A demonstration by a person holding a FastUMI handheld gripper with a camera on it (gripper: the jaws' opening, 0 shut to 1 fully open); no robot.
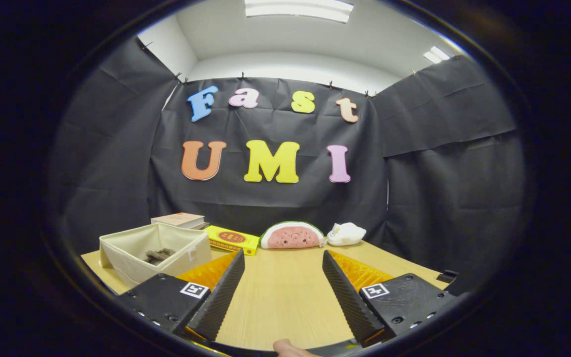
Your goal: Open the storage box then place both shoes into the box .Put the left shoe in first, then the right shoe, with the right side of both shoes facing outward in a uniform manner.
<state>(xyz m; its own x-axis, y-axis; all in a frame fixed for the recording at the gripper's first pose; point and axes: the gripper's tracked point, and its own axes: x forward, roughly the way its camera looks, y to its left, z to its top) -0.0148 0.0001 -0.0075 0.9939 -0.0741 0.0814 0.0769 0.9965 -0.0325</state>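
Gripper point(281, 270) fingers spread apart over table point(280, 302), nothing between them. Storage box point(154, 253) at 10 o'clock, beside left finger; something lies inside. Books point(179, 219) behind box. Flat box point(232, 239) at 11, watermelon plush point(291, 236) at 12, small plush point(346, 234) at 1.

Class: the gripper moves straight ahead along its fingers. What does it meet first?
Probably the watermelon plush by the far table edge; the gripper is open over bare wood until then, though depth is unclear.
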